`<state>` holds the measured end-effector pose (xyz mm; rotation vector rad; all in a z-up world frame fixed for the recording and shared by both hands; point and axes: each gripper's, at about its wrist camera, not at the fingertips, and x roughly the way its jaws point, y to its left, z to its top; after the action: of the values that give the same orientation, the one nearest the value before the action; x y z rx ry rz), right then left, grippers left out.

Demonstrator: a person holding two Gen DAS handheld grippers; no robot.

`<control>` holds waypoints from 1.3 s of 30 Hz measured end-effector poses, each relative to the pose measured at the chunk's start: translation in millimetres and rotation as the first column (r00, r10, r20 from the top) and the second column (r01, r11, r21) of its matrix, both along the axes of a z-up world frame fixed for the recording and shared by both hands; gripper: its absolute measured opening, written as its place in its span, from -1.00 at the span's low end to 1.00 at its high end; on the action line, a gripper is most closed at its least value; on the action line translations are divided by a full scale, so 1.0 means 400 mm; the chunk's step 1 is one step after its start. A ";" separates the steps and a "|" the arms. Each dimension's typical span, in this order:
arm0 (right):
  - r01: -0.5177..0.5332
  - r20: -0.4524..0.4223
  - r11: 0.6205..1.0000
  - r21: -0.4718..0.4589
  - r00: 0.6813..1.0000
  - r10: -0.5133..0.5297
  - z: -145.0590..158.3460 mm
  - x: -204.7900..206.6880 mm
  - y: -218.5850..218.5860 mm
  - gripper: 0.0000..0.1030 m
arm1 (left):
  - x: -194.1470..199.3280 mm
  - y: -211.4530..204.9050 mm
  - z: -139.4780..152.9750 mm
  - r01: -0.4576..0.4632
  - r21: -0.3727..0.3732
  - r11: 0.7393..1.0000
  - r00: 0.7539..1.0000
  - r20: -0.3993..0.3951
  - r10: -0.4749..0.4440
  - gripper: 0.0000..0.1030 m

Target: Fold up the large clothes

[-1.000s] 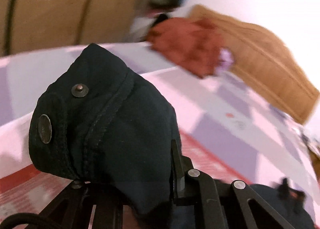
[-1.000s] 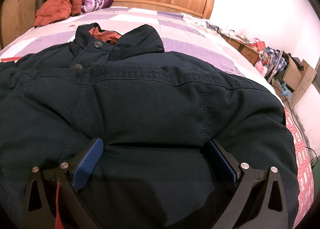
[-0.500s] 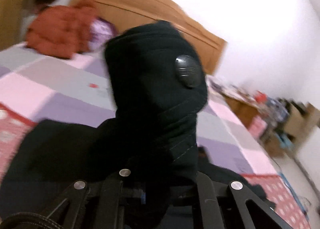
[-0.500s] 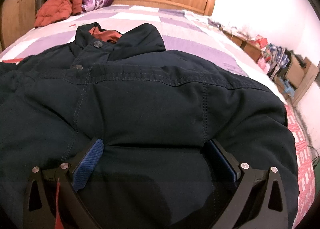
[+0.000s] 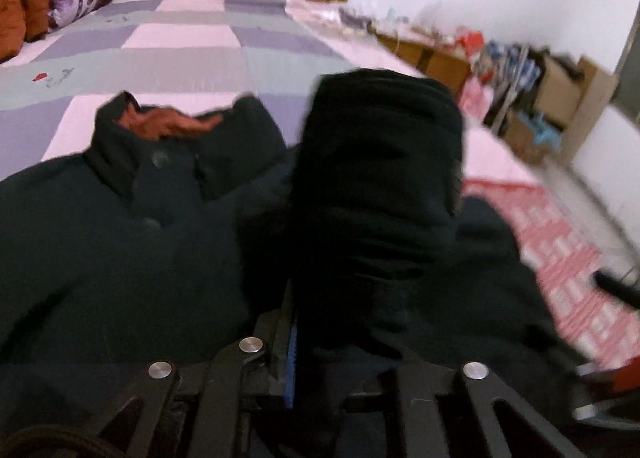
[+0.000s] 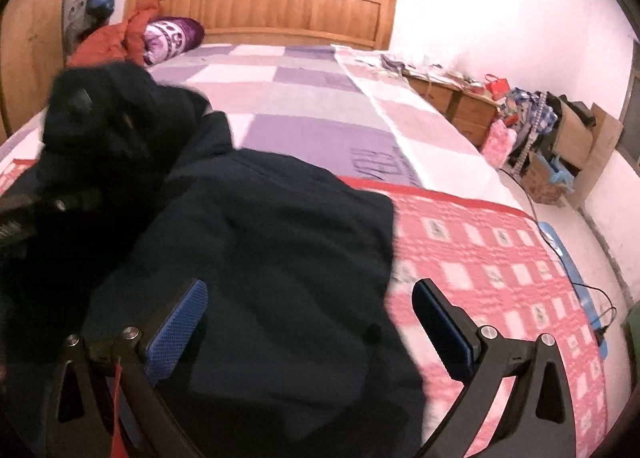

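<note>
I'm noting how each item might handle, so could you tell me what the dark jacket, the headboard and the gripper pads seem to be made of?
The dark jacket looks like thick matte woven cloth, probably cotton, with a rust lining at the collar. The headboard looks like varnished wood: orange sheen, grooved panels. The blue pads look like textured rubber, though that is uncertain.

Left claw point(image 5: 336, 342) tips buried in bunched jacket sleeve point(image 5: 380, 186); bedside clutter point(image 5: 532, 86) motion-blurred; jacket point(image 6: 272, 278) hem cut off below.
</note>
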<state>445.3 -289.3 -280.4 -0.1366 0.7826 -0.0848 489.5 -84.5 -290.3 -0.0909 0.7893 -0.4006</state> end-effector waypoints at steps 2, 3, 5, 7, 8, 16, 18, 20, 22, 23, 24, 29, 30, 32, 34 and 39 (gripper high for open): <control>0.011 -0.009 1.000 -0.011 1.000 -0.011 -0.005 -0.018 -0.023 1.00 | -0.007 -0.021 -0.003 0.015 0.046 0.999 1.000 0.006 -0.016 -0.64; 0.018 -0.015 1.000 -0.002 1.000 -0.019 -0.008 -0.026 -0.035 1.00 | -0.005 -0.024 -0.002 0.024 0.054 0.998 1.000 0.004 -0.024 -0.64; 0.039 -0.021 0.999 0.017 0.999 -0.039 -0.010 -0.042 -0.051 1.00 | -0.020 -0.020 0.009 0.042 0.011 0.999 0.999 0.005 -0.042 -0.54; 0.061 -0.020 0.997 0.043 0.998 -0.060 -0.007 -0.057 -0.063 1.00 | -0.051 0.005 0.043 0.058 -0.034 0.998 0.998 0.027 -0.057 -0.47; 0.073 -0.017 0.996 0.053 0.997 -0.072 -0.003 -0.063 -0.067 1.00 | -0.064 0.007 0.047 0.066 -0.049 0.997 0.997 0.036 -0.064 -0.38; 0.092 0.045 0.993 0.079 0.994 -0.095 0.050 -0.057 -0.023 1.00 | -0.174 0.133 0.120 0.069 -0.119 0.990 0.991 0.120 -0.055 0.89; 0.095 0.064 0.992 0.081 0.993 -0.100 0.065 -0.050 0.004 1.00 | -0.169 0.156 0.122 0.046 -0.101 0.994 0.991 0.130 -0.033 0.89; 0.089 0.081 0.991 0.099 0.992 -0.097 0.079 -0.048 0.025 1.00 | -0.155 0.199 0.112 -0.027 -0.082 0.996 0.990 0.138 0.038 0.89; 0.066 0.091 0.991 0.113 0.993 -0.077 0.090 -0.044 0.059 1.00 | -0.121 0.256 0.089 -0.120 -0.045 0.992 0.985 0.117 0.125 0.89; 0.048 0.090 0.992 0.115 0.994 -0.058 0.092 -0.042 0.083 1.00 | -0.105 0.279 0.076 -0.154 -0.024 0.988 0.982 0.108 0.156 0.89; 0.028 0.088 0.993 0.117 0.995 -0.038 0.090 -0.038 0.104 1.00 | -0.086 0.304 0.059 -0.194 0.008 0.981 0.976 0.104 0.192 0.89; -0.086 0.050 0.989 0.121 0.995 0.080 0.055 0.005 0.236 1.00 | 0.036 0.437 -0.058 -0.357 0.154 0.921 0.934 0.025 0.357 0.89; -0.117 0.033 0.989 0.092 0.993 0.115 0.037 0.022 0.272 1.00 | 0.052 0.462 -0.082 -0.379 0.159 0.911 0.923 -0.008 0.385 0.91; -0.132 -0.087 0.991 0.005 0.987 0.132 -0.042 0.087 0.328 1.00 | 0.092 0.534 -0.143 -0.423 0.091 0.902 0.897 -0.098 0.431 1.00; -0.128 -0.134 0.992 0.006 0.983 0.128 -0.100 0.145 0.334 1.00 | 0.116 0.559 -0.160 -0.461 0.101 0.882 0.878 -0.094 0.470 1.00; -0.127 -0.122 0.991 -0.043 0.985 0.121 -0.126 0.275 0.337 1.00 | 0.187 0.543 -0.173 -0.445 0.199 0.873 0.884 -0.060 0.464 1.00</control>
<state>555.3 -154.5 -330.6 -0.2399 0.8895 0.0216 564.2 132.8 -359.6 -0.1269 0.8765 0.1275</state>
